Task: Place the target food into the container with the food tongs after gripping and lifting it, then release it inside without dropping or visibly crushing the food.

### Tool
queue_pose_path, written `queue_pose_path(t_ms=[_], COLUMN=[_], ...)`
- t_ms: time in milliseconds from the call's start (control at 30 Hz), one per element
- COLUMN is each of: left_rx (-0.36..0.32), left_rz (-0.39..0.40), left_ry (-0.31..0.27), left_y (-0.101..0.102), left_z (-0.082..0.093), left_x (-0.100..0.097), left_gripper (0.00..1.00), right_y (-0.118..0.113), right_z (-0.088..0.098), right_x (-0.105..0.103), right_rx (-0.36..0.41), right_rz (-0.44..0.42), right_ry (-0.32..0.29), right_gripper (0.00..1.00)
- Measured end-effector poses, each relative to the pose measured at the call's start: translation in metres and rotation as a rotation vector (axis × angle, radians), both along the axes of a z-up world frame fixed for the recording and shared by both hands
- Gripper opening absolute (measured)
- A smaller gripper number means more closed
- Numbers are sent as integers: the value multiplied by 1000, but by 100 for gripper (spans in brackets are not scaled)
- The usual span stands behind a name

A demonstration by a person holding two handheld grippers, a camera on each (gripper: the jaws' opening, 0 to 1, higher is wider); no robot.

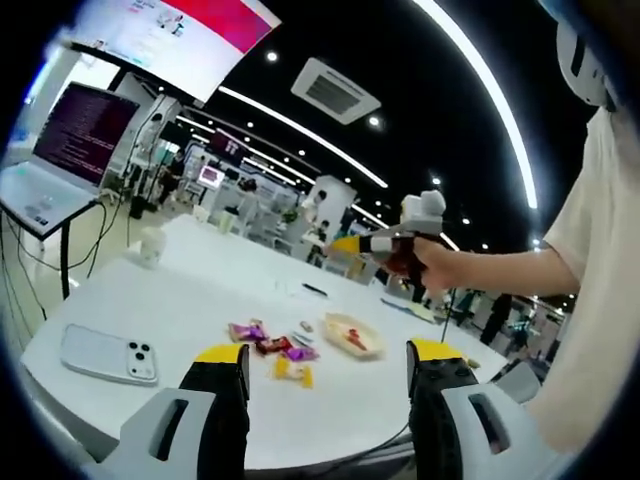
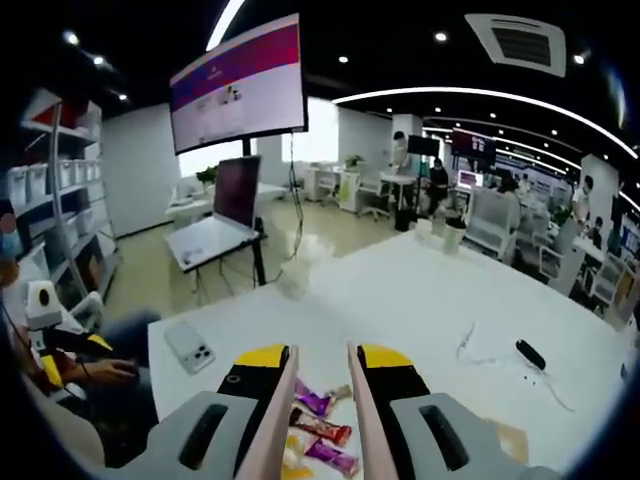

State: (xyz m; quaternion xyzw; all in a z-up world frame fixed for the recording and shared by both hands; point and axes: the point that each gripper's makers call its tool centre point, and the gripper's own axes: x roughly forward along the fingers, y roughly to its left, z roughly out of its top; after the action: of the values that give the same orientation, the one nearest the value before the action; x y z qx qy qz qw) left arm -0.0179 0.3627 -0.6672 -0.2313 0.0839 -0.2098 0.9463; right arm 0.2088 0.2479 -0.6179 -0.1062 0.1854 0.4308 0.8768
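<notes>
1. Broadly, a white counter [image 1: 190, 300] fills the lower part of both views; the right gripper view also takes in a wall screen [image 2: 240, 85] and a laptop on a stand [image 2: 225, 215] beyond it.
2. In the left gripper view, the left gripper [image 1: 327, 385] hovers with jaws wide apart, gripping nothing, and the right gripper [image 1: 405, 240] shows raised in a person's hand.
3. The right gripper [image 2: 320, 385] clamps pale food tongs [image 2: 275, 430], whose two arms stand slightly apart above the snacks.
4. A phone [image 1: 108, 354] lies near the counter's edge.
5. The shallow container [image 1: 352, 334] sits just beside the wrapped snacks [image 1: 275, 350], which lie loose on the counter.
</notes>
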Motion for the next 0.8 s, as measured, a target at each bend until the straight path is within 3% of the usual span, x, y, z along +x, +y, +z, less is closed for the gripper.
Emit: queue_pose_path(t_ms=[267,800], left_rx=[7,16], left_rz=[19,0], left_ry=[17,34], left_y=[7,-1], left_z=[-6,-10], left_x=[-3,0], left_gripper=[63,63], right_y=[1,8], right_z=[-7,-21], right_x=[0,3], right_rx=[4,21], right_rz=[-1,3], right_ry=[15,51], right_gripper=[27,27])
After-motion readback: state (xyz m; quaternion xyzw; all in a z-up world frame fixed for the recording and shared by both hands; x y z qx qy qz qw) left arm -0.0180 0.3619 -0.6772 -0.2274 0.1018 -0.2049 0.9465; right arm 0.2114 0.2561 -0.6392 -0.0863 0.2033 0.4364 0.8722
